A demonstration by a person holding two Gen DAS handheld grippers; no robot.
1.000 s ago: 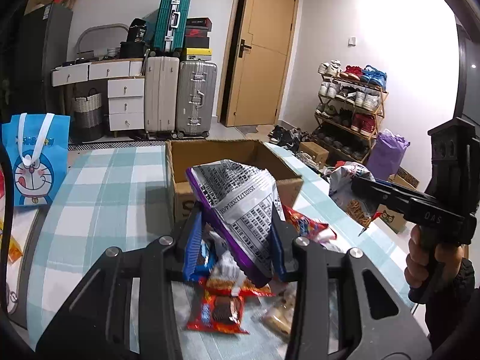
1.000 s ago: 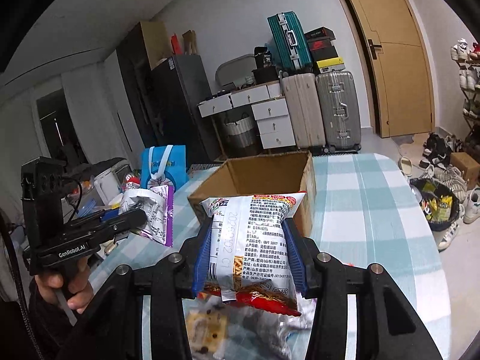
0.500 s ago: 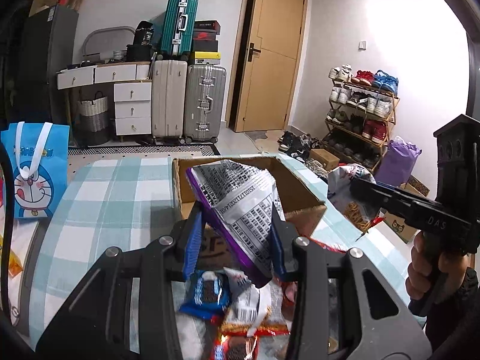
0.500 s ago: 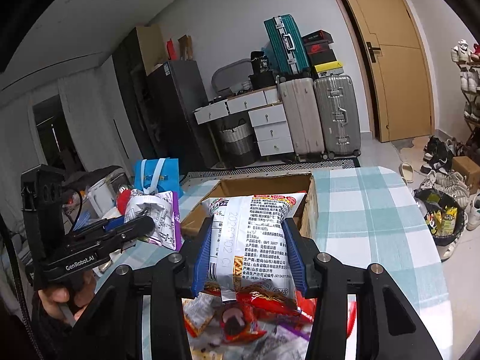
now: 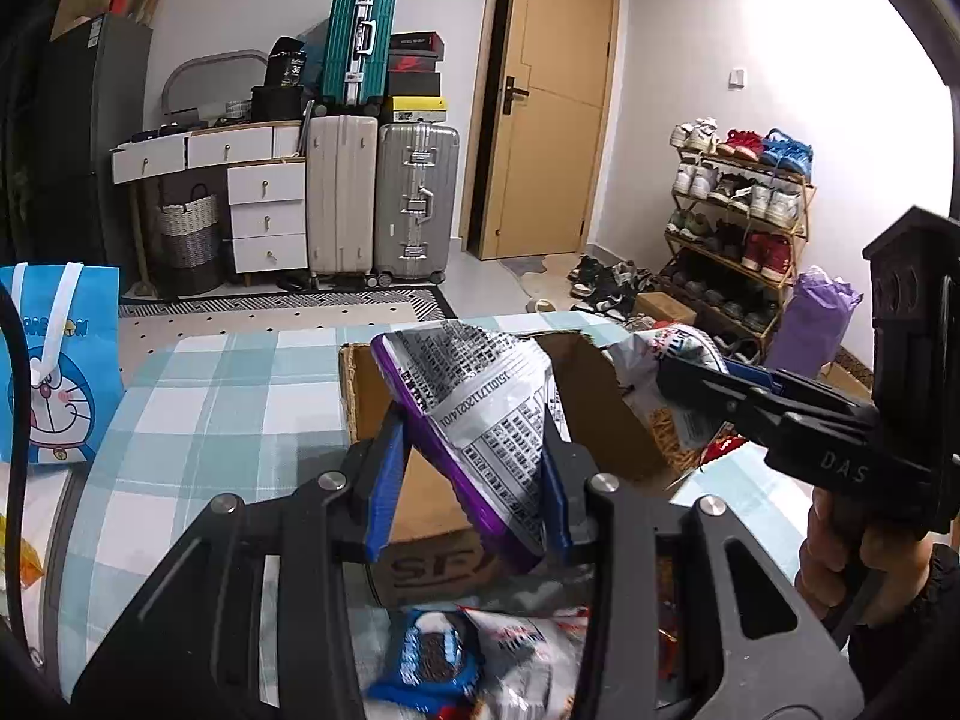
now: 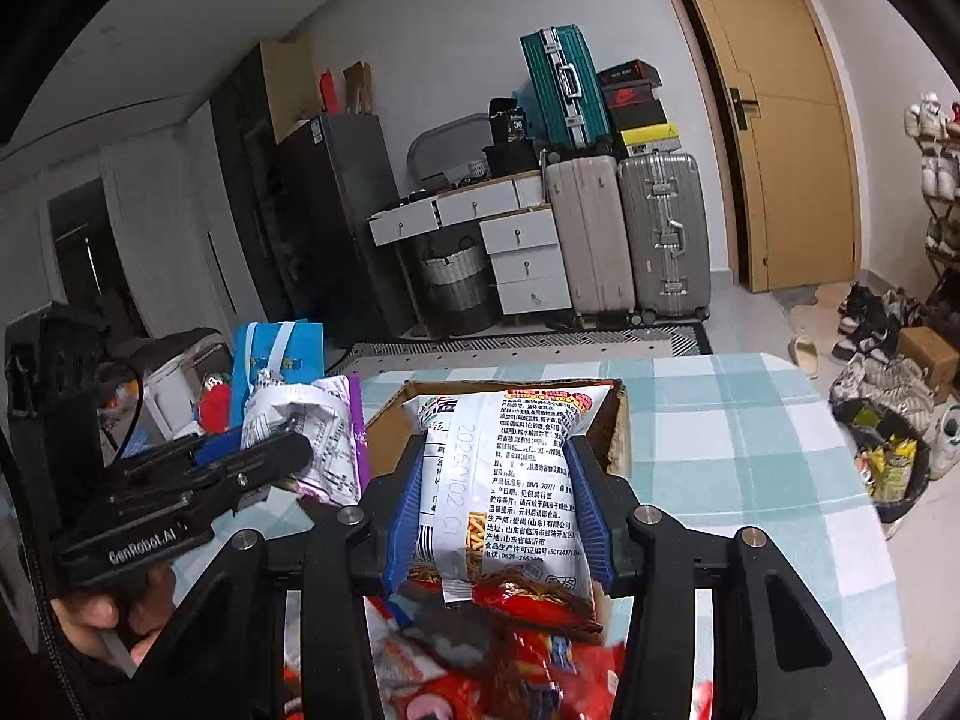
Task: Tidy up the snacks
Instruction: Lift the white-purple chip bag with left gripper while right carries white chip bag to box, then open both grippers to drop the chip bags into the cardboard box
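My left gripper (image 5: 474, 450) is shut on a purple-and-silver snack bag (image 5: 486, 408) and holds it above the near edge of the open cardboard box (image 5: 606, 414). My right gripper (image 6: 498, 480) is shut on a white-and-red snack bag (image 6: 504, 468), also held just before the box (image 6: 618, 414). Each gripper shows in the other view, the right one (image 5: 708, 384) at the box's right, the left one (image 6: 282, 456) at its left. Loose snack packets (image 5: 426, 654) lie on the table below both grippers; they also show in the right wrist view (image 6: 510, 666).
The box stands on a table with a teal checked cloth (image 5: 198, 396). A blue cartoon bag (image 5: 54, 360) stands at the table's left edge. Suitcases (image 5: 384, 198), drawers, a door and a shoe rack (image 5: 738, 210) are beyond the table.
Both grippers have risen and moved forward toward the box with their bags. The loose packets have dropped lower in both views.
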